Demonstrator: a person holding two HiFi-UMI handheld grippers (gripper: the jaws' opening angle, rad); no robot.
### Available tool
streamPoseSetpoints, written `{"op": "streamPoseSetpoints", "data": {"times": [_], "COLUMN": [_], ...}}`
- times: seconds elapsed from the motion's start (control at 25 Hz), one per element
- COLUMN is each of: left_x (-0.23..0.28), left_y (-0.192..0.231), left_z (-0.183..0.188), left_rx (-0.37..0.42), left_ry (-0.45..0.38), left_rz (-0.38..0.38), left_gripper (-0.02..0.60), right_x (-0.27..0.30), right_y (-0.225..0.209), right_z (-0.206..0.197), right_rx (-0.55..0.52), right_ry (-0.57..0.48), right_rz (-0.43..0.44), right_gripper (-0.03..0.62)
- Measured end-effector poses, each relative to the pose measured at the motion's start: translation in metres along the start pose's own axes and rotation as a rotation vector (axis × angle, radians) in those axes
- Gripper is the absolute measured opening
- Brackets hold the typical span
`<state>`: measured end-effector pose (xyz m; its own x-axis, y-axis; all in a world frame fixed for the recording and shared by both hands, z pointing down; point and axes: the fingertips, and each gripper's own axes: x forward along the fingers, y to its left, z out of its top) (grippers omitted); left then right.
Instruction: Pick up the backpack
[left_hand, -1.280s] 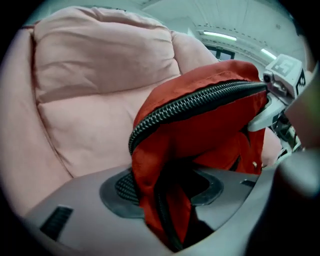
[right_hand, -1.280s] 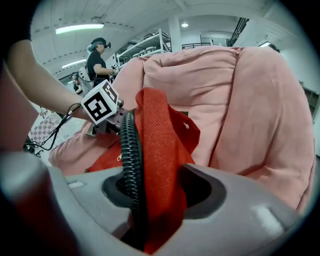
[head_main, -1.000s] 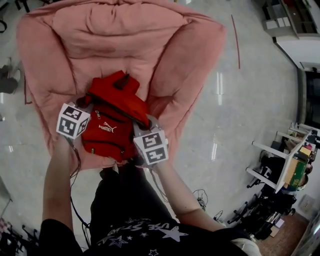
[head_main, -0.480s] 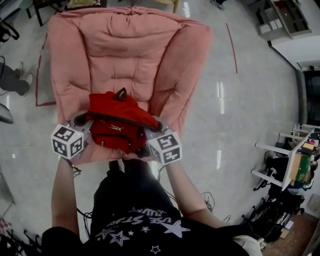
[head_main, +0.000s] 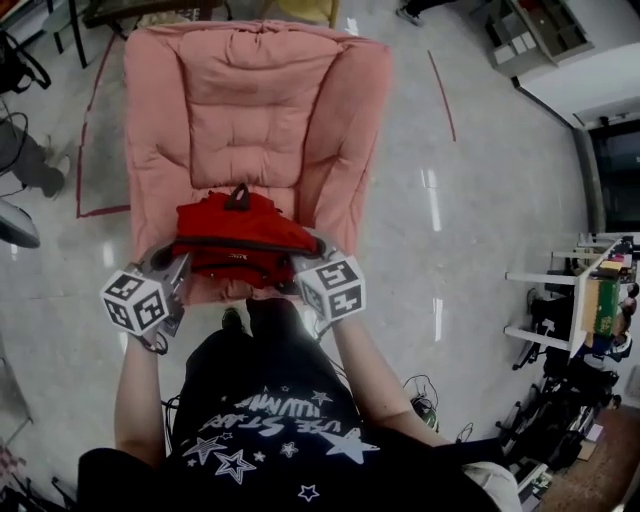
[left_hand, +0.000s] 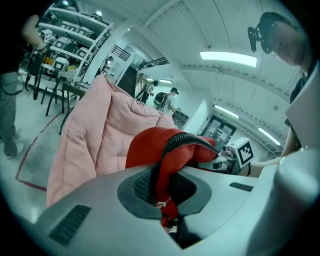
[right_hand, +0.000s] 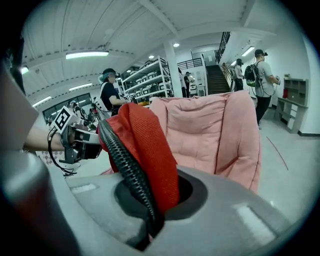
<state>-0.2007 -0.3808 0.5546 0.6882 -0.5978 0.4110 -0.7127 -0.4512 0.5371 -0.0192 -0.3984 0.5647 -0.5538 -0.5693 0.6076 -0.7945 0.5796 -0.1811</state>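
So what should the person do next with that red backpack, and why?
Probably lift it a bit higher, clear of the pink armchair: the left tool and right tool each clamp an edge of the red backpack, which hangs just over the seat's front.

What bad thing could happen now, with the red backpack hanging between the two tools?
1. The left tool and the right tool each pinch only a thin fold of the red backpack beside its zipper, so the fabric might slip out.
2. If one side lets go, the backpack would probably swing down and drop onto the pink armchair.
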Motion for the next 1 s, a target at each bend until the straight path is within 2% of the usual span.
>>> {"op": "streamPoseSetpoints", "data": {"times": [0.08,0.2,0.32,0.44,0.56,0.8,1.0], "left_x": [-0.022,-0.03,-0.044,-0.073,-0.091,-0.115,-0.128], "left_y": [-0.015,-0.024,-0.031,-0.059,-0.094,-0.141,-0.172], "left_z": [0.003,0.009,0.005,-0.003,-0.001,-0.004,-0.019], "left_rx": [-0.004,0.02,0.052,0.087,0.058,0.073,0.023], "left_ry": [-0.037,-0.042,-0.041,-0.07,-0.14,-0.196,-0.235], "left_rz": [-0.042,-0.106,-0.113,-0.128,-0.154,-0.131,-0.083], "left_gripper": [0.02,0.02,0.018,0.018,0.018,0.018,0.018], "right_x": [-0.017,-0.026,-0.038,-0.07,-0.108,-0.157,-0.188], "right_y": [0.021,0.029,0.044,0.065,0.075,0.085,0.091], "right_z": [0.004,0.016,0.015,0.011,0.011,0.002,-0.011], "right_rx": [-0.017,-0.036,-0.05,-0.046,-0.07,-0.075,-0.097], "right_ry": [-0.009,-0.022,-0.039,-0.07,-0.099,-0.122,-0.139], "right_rz": [-0.007,-0.035,-0.059,-0.069,-0.067,-0.018,0.036], "right_gripper": [0.006,0.005,0.005,0.005,0.005,0.006,0.005]}}
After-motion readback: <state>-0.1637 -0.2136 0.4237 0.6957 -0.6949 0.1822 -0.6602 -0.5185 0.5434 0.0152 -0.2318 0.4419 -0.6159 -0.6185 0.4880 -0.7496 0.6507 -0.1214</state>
